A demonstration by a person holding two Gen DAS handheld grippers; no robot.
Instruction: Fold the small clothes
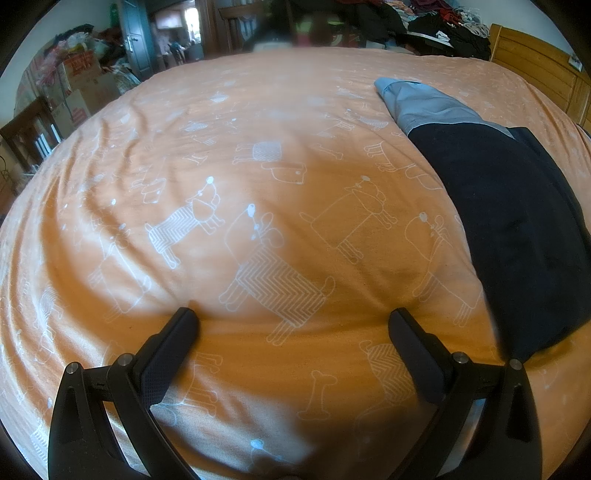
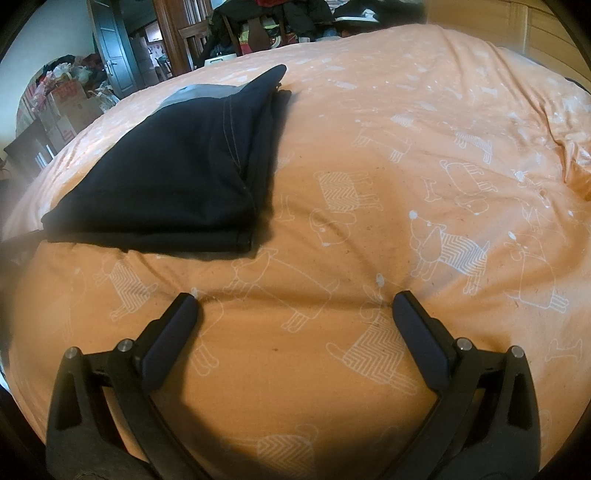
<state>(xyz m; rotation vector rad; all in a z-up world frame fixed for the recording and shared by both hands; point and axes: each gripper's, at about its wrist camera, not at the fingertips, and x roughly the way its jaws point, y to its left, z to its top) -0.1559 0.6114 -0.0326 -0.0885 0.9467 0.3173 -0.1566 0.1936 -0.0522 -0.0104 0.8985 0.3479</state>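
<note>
A folded navy garment (image 1: pixel 517 229) with a pale grey-blue end (image 1: pixel 424 103) lies on the orange bedspread (image 1: pixel 258 166) at the right of the left wrist view. My left gripper (image 1: pixel 293 321) stands open to the left of it, fingertips resting on the sheet, nothing between them. In the right wrist view the same navy garment (image 2: pixel 166 177) lies folded at the upper left. My right gripper (image 2: pixel 295 304) is open below and to the right of it, fingertips pressing on bare sheet.
The orange bedspread (image 2: pixel 406 166) with white dog drawings covers the bed, wrinkled at the far right (image 2: pixel 565 162). A wooden headboard (image 1: pixel 535 70) rises at the right. Piled dark clothes (image 1: pixel 443 26), boxes (image 1: pixel 85 85) and a door (image 1: pixel 135 37) stand beyond the bed.
</note>
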